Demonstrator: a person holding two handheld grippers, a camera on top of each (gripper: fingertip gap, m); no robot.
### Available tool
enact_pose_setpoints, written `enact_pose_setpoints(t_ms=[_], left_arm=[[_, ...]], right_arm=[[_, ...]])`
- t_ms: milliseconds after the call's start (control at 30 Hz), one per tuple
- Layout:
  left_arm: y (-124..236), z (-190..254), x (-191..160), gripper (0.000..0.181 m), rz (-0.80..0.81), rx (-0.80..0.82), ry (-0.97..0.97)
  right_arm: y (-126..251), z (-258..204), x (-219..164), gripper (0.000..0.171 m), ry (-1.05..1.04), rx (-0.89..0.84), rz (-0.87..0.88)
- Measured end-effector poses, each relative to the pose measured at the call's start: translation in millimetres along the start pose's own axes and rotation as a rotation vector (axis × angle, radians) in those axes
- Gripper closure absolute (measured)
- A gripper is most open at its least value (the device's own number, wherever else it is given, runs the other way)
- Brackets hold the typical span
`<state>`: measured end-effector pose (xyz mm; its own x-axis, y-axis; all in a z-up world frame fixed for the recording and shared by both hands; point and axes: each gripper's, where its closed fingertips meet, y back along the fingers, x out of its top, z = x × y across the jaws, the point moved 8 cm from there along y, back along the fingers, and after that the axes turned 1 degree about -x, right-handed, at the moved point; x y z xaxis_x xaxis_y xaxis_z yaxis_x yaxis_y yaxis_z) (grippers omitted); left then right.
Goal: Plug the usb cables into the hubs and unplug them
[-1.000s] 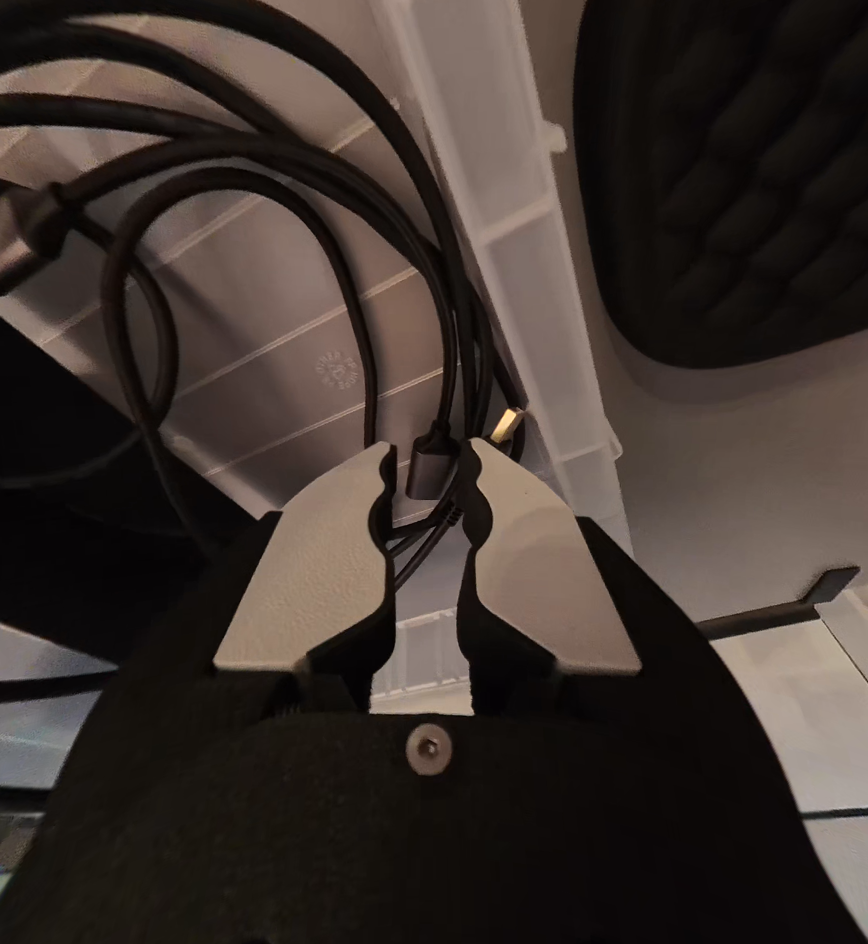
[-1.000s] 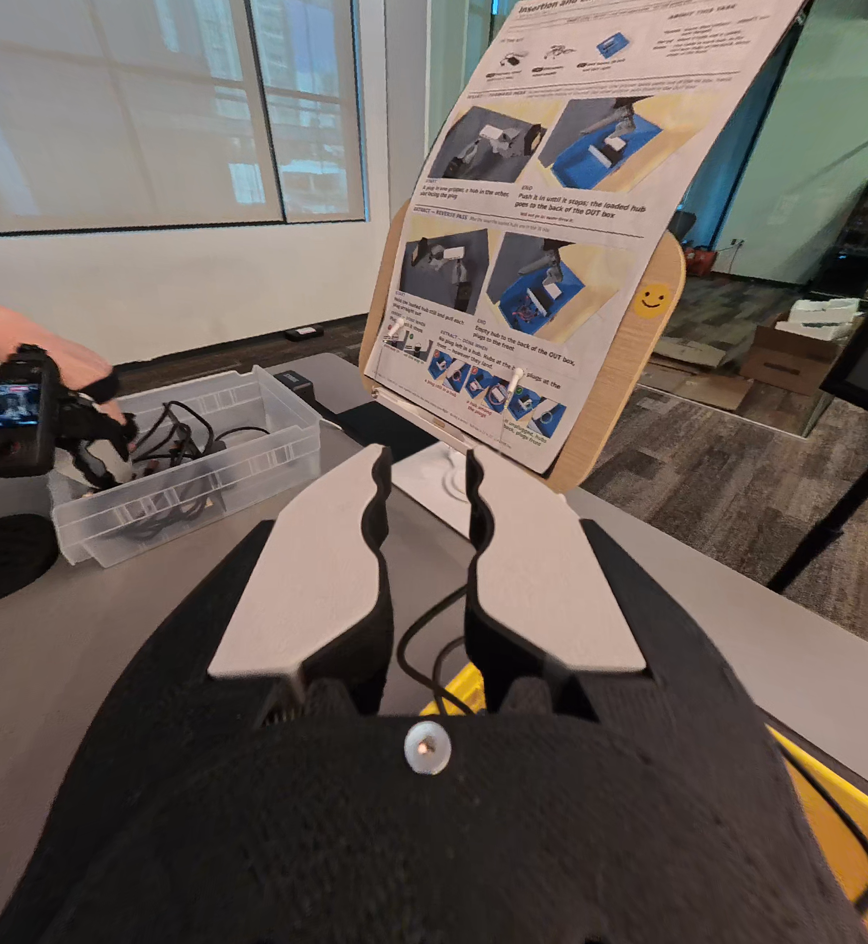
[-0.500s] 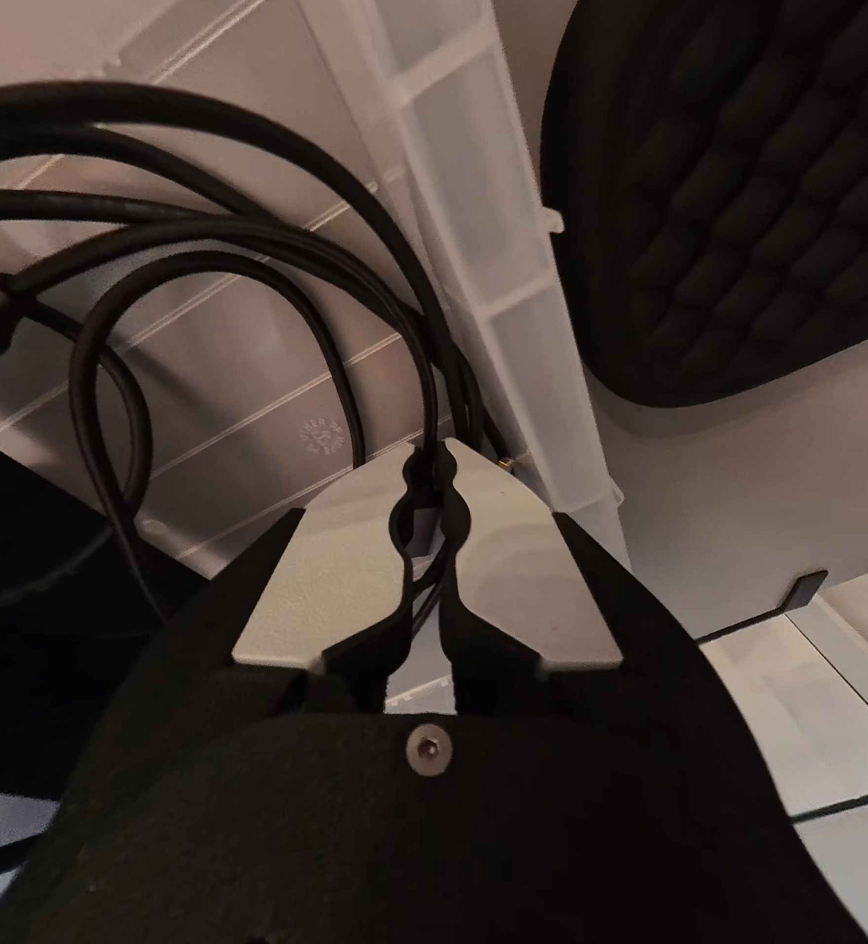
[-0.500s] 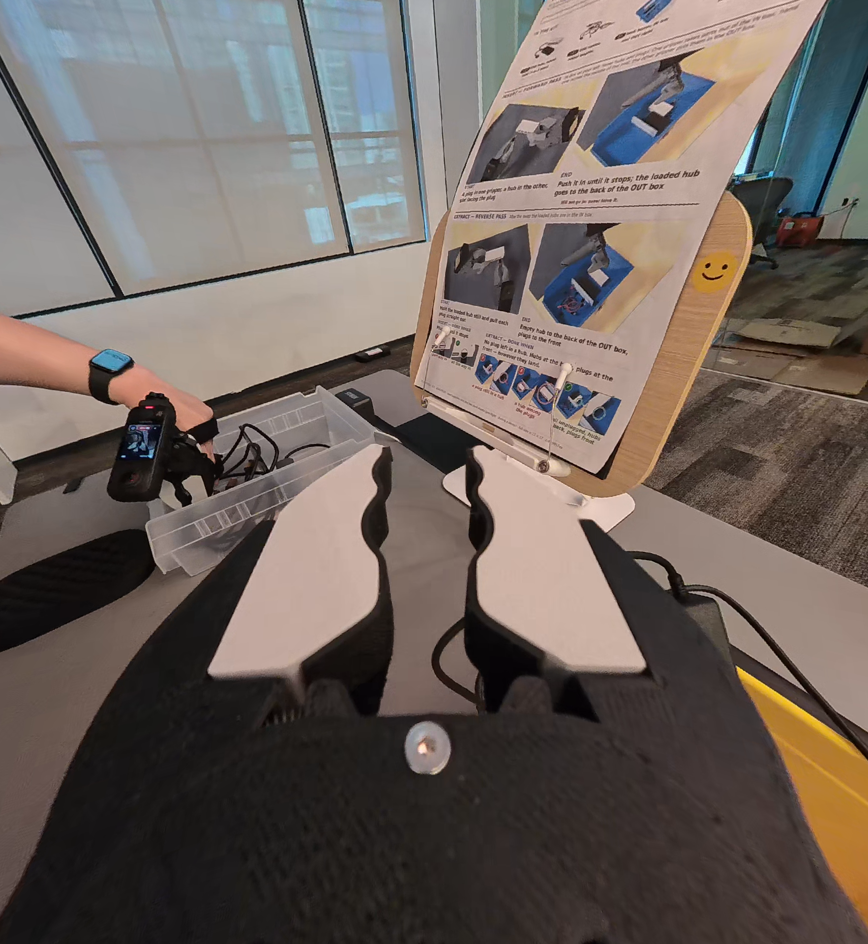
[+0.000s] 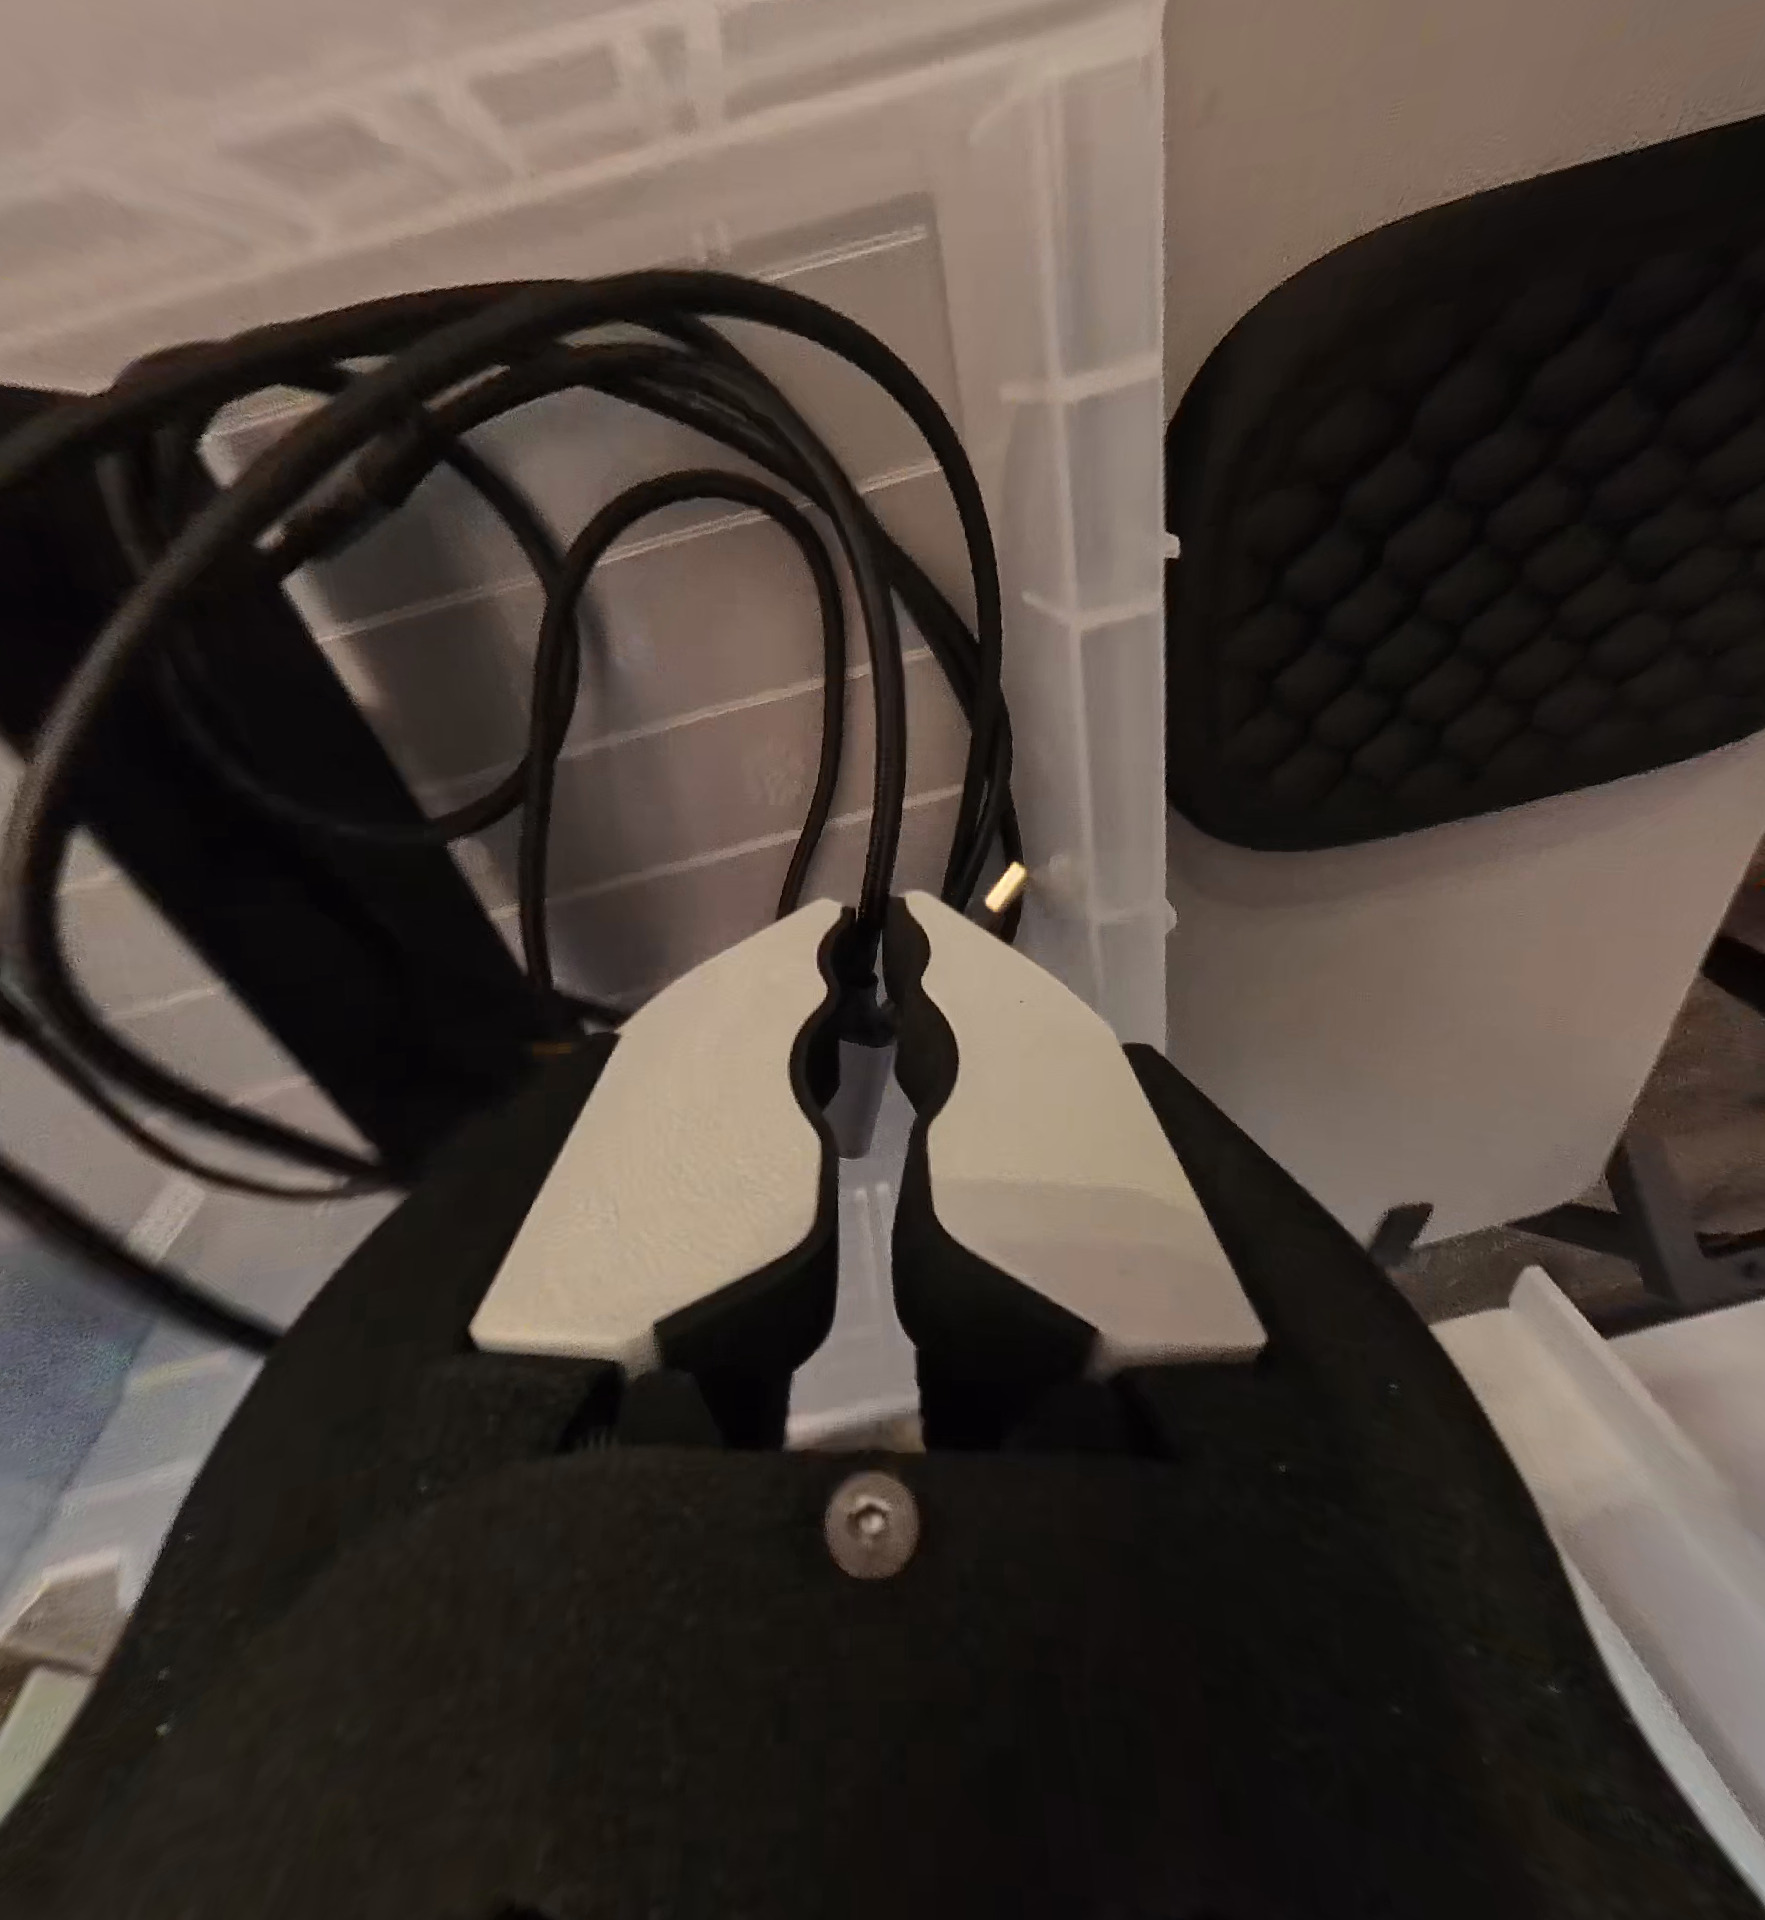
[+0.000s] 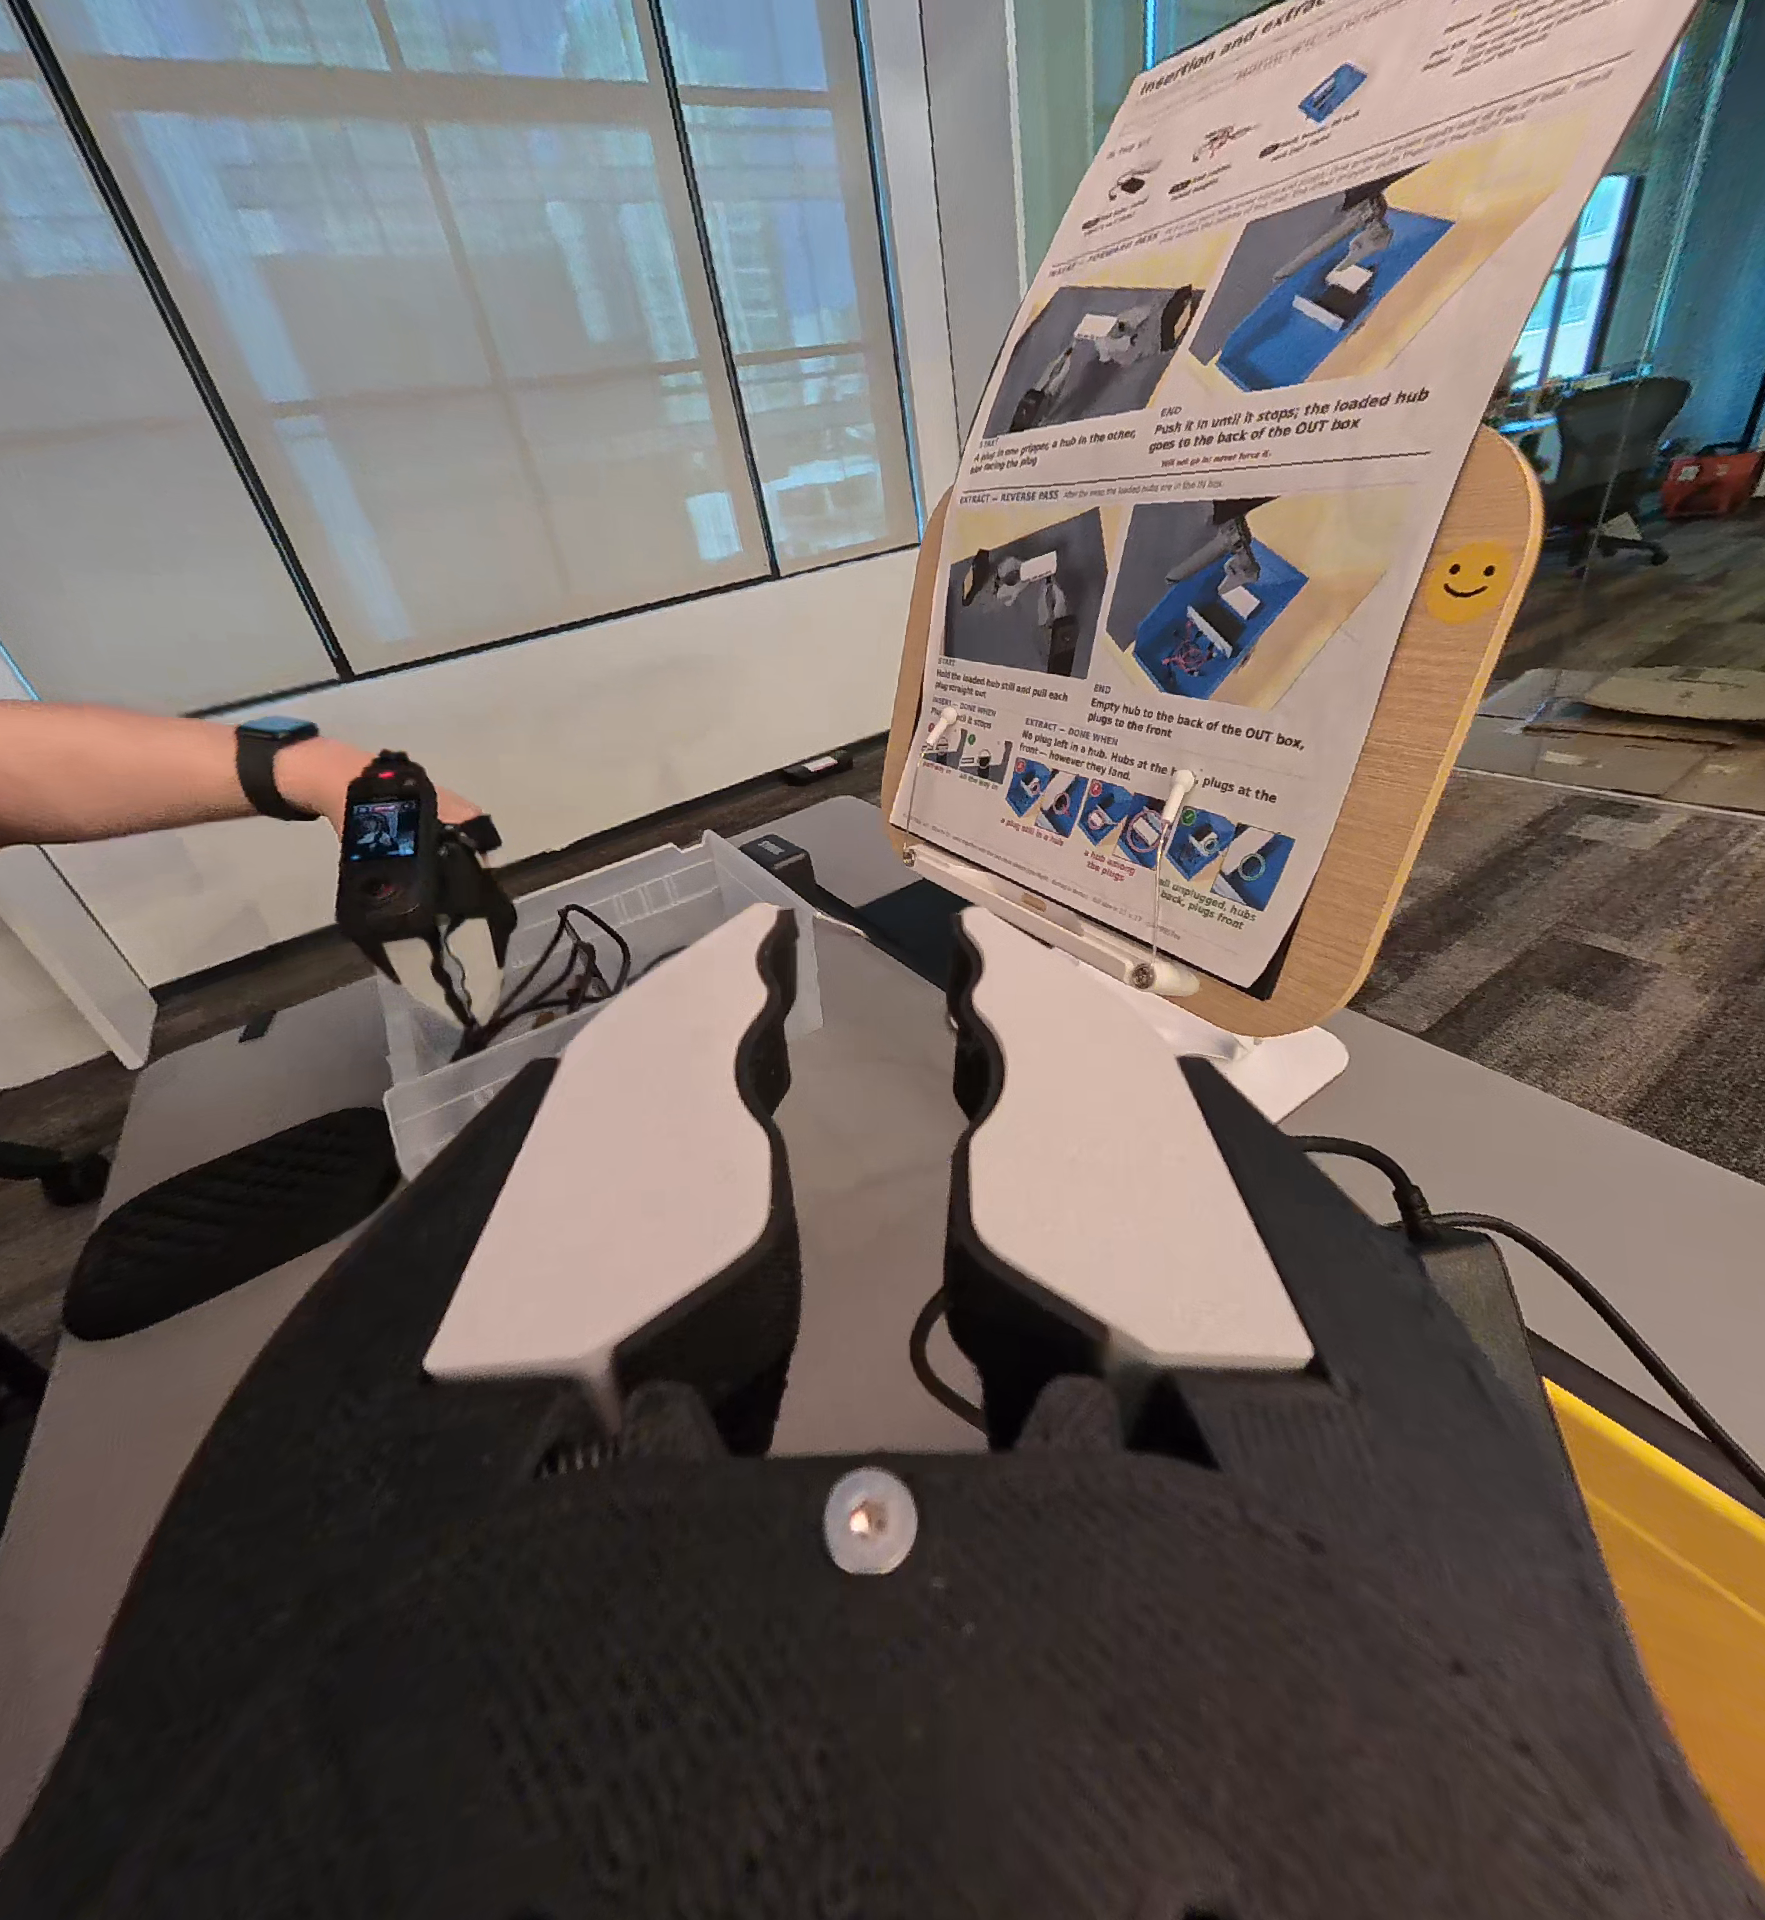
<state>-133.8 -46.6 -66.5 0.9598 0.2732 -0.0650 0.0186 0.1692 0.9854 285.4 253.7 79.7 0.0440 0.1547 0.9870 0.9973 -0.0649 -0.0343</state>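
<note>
Left wrist view, centre of frame: your left gripper (image 5: 870,920) is clamped on a grey usb plug (image 5: 855,1086), whose black cable (image 5: 883,727) runs up out of the fingertips into a loose bundle of loops in the clear bin (image 5: 1086,499). A second, gold-tipped connector (image 5: 1006,888) lies just right of the fingertips, apart from them. A black quilted pad (image 5: 1512,520) lies on the bench (image 5: 1304,987) at the right. Right wrist view: your right gripper (image 6: 873,961) stands apart and empty at centre, above the bench; the same bin (image 6: 722,883) sits at middle left with your left gripper (image 6: 447,971) dipped into it. An instruction sheet (image 6: 1221,499) on a wooden stand fills the upper right; a yellow bin (image 6: 1709,1621) edge shows at lower right. No hub is visible in either view. Risks, as judged: the held cable is entangled with neighbouring loops, so lifting may drag them out or pull the plug askew in the grip. The plug sits deep between the fingers, leaving little tip exposed for insertion.
</note>
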Motion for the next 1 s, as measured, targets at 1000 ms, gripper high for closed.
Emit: enact_pose_setpoints(t_ms=[1000], left_arm=[[50.6,7.1,227.1,0.177,0.270,0.392,0.203]], right_arm=[[58.0,-9.7,22.1,0.143,-0.110,0.140,0.108]])
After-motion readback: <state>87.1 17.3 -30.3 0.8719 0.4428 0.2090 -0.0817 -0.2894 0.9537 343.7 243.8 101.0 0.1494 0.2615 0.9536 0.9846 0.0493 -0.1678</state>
